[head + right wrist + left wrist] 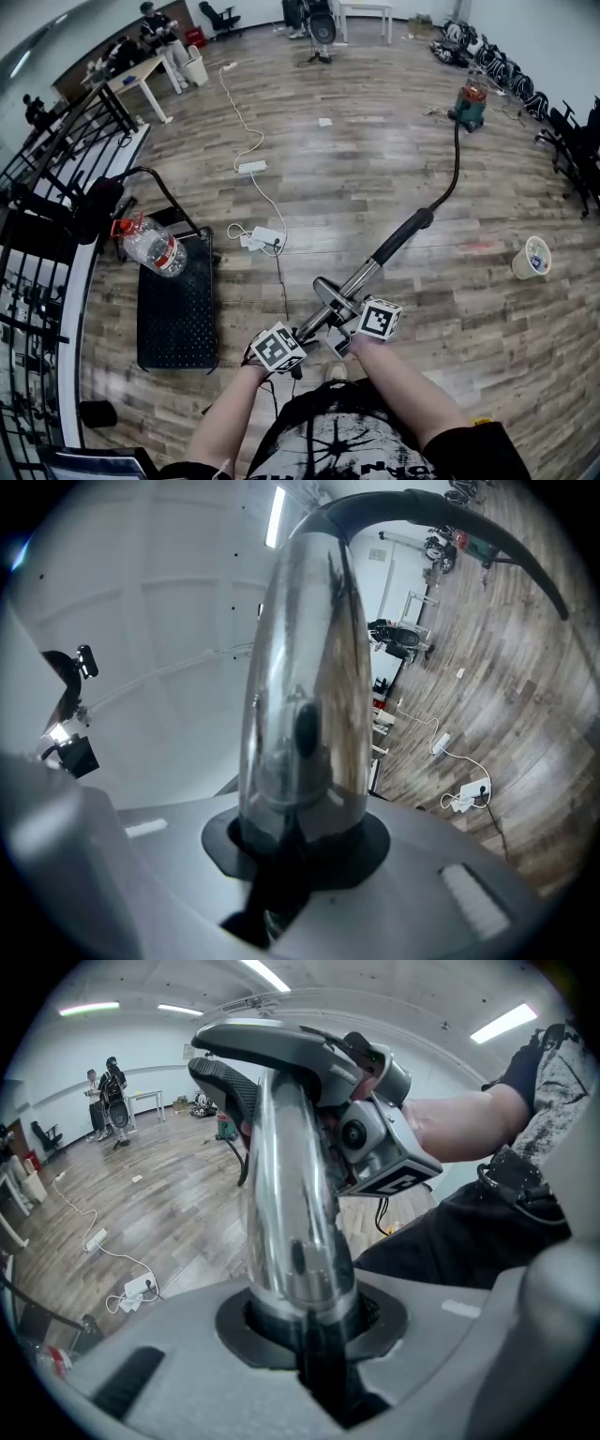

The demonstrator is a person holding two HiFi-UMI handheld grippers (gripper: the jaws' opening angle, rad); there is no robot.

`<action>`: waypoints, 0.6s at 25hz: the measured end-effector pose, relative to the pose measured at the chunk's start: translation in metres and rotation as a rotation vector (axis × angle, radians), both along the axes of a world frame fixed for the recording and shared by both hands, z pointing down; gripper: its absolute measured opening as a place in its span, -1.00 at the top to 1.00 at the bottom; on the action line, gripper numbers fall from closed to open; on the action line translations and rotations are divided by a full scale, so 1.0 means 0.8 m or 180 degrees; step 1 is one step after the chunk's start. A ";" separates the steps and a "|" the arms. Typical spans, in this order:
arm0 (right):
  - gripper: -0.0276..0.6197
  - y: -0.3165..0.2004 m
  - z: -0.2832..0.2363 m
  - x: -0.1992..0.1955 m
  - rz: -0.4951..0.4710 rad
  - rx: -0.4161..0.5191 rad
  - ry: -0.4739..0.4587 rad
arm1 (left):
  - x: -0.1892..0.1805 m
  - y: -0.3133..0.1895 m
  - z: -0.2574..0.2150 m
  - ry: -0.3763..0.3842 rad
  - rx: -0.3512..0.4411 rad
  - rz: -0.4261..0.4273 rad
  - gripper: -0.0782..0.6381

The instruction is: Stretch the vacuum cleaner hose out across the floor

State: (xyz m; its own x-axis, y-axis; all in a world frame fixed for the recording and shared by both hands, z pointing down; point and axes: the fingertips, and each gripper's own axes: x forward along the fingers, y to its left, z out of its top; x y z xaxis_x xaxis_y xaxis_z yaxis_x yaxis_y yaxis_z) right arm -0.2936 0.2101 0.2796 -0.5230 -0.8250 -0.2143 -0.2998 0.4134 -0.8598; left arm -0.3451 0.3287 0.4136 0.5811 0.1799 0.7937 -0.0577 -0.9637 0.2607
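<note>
The green-and-red vacuum cleaner [469,103] stands far off at the upper right. Its black hose [456,169] runs in a nearly straight line over the wooden floor to a black grip [403,234] and a chrome wand tube [352,281]. My left gripper [298,336] and right gripper [349,330] are both shut on the wand's near end, close together. In the left gripper view the chrome tube [291,1213] fills the space between the jaws, with the right gripper's marker cube [394,1171] beyond it. In the right gripper view the tube [305,696] sits clamped, and the hose [450,508] arcs away.
A black mat [178,309] with a clear water bottle [155,248] lies at the left beside a black railing [37,234]. A white power strip with cable [265,238] lies ahead. A paper cup [532,258] sits at the right. People stand by a table [141,75] at the far left.
</note>
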 end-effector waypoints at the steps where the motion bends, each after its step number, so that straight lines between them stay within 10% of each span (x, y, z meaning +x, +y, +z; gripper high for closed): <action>1: 0.70 0.008 0.002 -0.001 0.0000 -0.0032 -0.0022 | -0.002 0.008 0.000 -0.0012 -0.0006 -0.0004 0.56; 15: 0.71 0.149 0.032 -0.051 -0.0097 -0.0291 -0.0395 | -0.057 0.157 0.022 -0.0275 -0.0065 -0.0151 0.56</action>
State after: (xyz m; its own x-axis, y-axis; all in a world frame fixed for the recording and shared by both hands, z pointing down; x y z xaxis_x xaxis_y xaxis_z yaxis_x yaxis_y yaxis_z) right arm -0.3342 0.3292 0.3054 -0.5224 -0.8281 -0.2035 -0.1775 0.3390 -0.9239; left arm -0.3906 0.4541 0.4312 0.5189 0.1704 0.8377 -0.1264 -0.9539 0.2724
